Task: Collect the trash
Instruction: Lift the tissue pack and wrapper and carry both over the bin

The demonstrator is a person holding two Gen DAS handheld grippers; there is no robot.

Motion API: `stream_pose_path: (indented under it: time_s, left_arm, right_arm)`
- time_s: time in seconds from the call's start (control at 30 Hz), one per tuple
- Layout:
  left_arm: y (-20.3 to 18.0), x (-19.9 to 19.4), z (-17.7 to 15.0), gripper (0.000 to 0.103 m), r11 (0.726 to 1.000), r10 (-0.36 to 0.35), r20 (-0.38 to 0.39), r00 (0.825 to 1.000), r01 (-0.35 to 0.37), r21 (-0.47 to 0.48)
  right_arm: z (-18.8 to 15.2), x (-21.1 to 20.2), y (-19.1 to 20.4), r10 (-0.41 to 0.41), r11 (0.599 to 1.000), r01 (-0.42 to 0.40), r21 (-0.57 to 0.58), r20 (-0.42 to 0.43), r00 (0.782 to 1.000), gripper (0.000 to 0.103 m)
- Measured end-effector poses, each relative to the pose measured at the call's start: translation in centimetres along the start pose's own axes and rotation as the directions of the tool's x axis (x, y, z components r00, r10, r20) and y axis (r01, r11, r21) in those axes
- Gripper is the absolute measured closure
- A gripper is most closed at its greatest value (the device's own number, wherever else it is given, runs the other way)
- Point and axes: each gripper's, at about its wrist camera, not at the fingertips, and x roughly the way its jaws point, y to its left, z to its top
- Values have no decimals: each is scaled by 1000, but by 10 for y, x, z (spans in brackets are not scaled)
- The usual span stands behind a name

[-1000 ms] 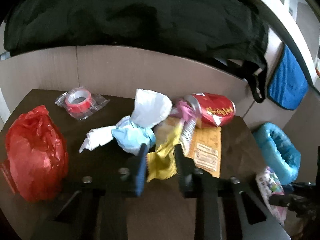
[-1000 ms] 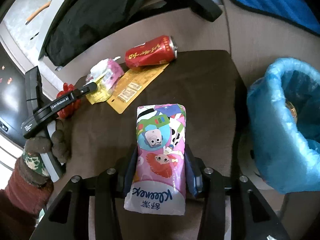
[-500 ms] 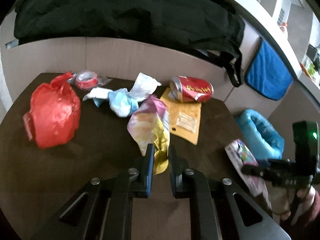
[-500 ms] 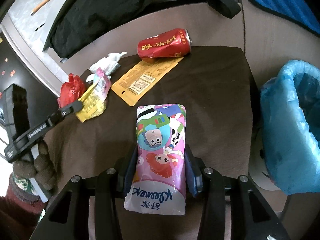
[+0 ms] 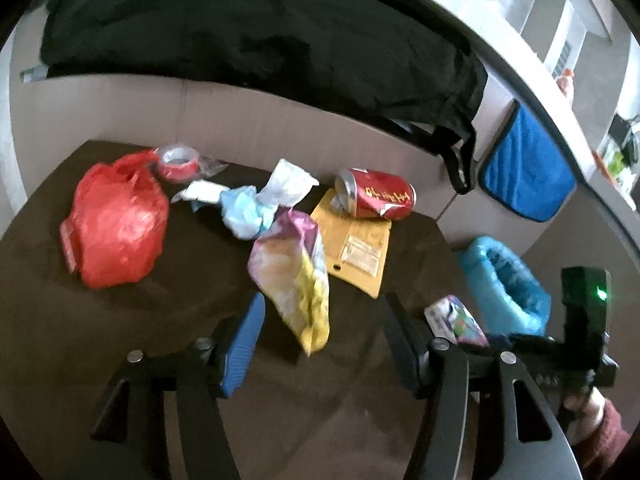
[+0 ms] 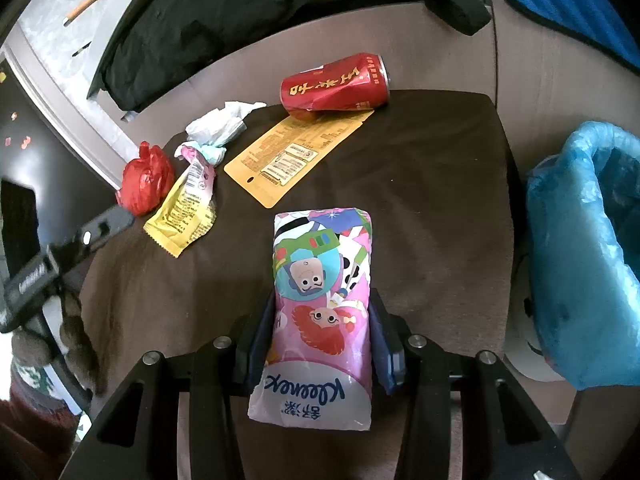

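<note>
My left gripper point(image 5: 322, 334) is open wide over the dark table point(image 5: 100, 340). A crumpled yellow and pink snack wrapper point(image 5: 294, 276) lies between and just ahead of its fingers, free of them; it also shows in the right wrist view point(image 6: 186, 208). My right gripper point(image 6: 322, 320) is shut on a pink Kleenex tissue pack point(image 6: 320, 312), held above the table. The blue-lined trash bin point(image 6: 588, 256) stands off the table's right edge, to the right of the pack.
On the table lie a red can point(image 6: 334, 84), a yellow card package point(image 6: 292, 156), crumpled white and blue tissue point(image 5: 256, 204), a red plastic bag point(image 5: 116, 220) and a red tape roll point(image 5: 178, 160). A black bag point(image 5: 260, 32) and blue cloth point(image 5: 524, 172) hang behind.
My left gripper lifted the snack wrapper, drew back from the pile, then opened and let it go. My right gripper keeps the tissue pack and has shifted slightly.
</note>
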Motion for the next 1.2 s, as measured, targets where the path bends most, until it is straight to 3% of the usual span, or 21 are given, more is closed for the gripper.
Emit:
stream_pose_path:
  time_s: [0.2,0.27,0.3,0.33,0.4,0.5,0.87,1.2]
  left_arm:
    - [-12,45,16,42,983,182,-63,981,-180,31]
    - [-14,53,16,43,976,218,-65,974,-215,43]
    - [-14,55,14,48,974,223,-69,972,-221,44]
    - [-14,55,13,63,975,219,-72,973,-216,40]
    - [-13,55,8,76,980,196,-83,977,-193,39]
    - [-13,44,2,84,985,171,-77,982,-168,35]
    - [-10,-10,-21,85,992,90,-49,995,-94,-83]
    - [-59,-28,-26,85,999,51,-19,999,-51,-10]
  right_arm:
    - [-1,-2,-1,4,1000,-4,5,4,1000,62]
    - [-2,-4,-1,-1,1000,1,2,8,1000,62]
    - [-2,-5,-1,-3,1000,3,1,10,1000,62]
    - [-2,-6,-1,-6,1000,6,-1,12,1000,62]
    - [-3,-9,-2,-18,1000,18,-10,18,1000,62]
    - [-3,-11,-5,-16,1000,16,-4,18,1000,62]
    - [-6,-17,6,14,1000,-14,-22,38,999,62]
    - [-10,-52,5,21,999,-17,-39,119,993,62]
